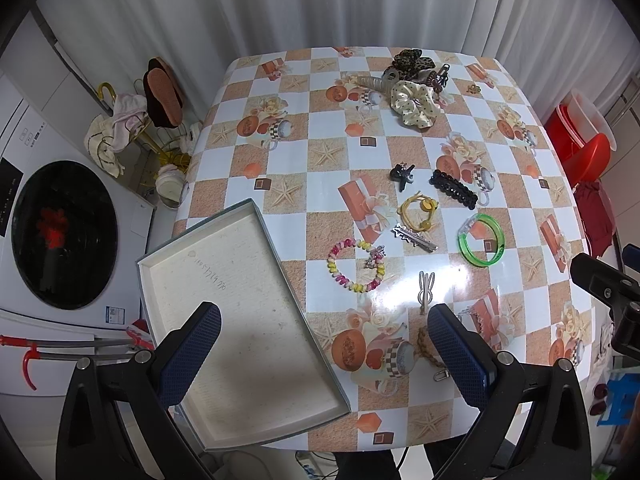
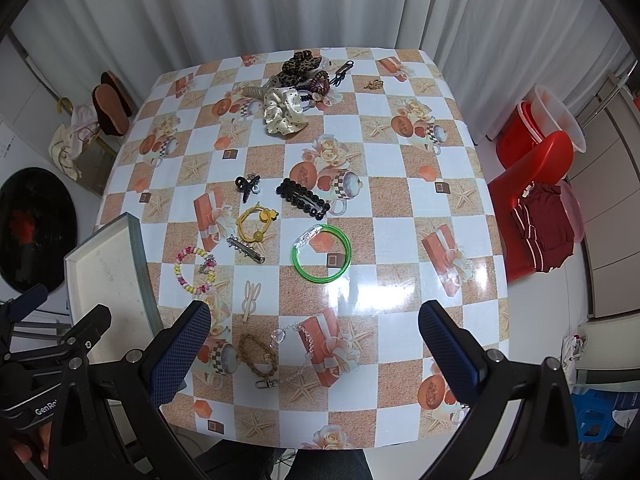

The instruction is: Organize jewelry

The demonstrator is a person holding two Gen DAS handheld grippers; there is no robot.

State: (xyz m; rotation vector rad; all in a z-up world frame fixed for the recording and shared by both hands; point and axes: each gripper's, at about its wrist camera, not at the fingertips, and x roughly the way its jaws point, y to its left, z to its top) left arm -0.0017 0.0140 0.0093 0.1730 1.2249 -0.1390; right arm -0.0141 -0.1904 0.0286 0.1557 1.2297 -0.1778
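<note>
The left gripper's [image 1: 324,344] right finger covered part of the braided cord [image 1: 425,343] and most of the clear bead chain [image 1: 466,312] in the left wrist view. The near corner of the box lid [image 1: 240,320] sat behind its left finger. In the right wrist view the lid [image 2: 108,272] was partly hidden behind the other gripper's frame. The small gold trinket [image 2: 373,84] at the far side was too tiny to identify. The pile of hair ties [image 2: 298,80] overlapped, so the pieces underneath could not be counted.
</note>
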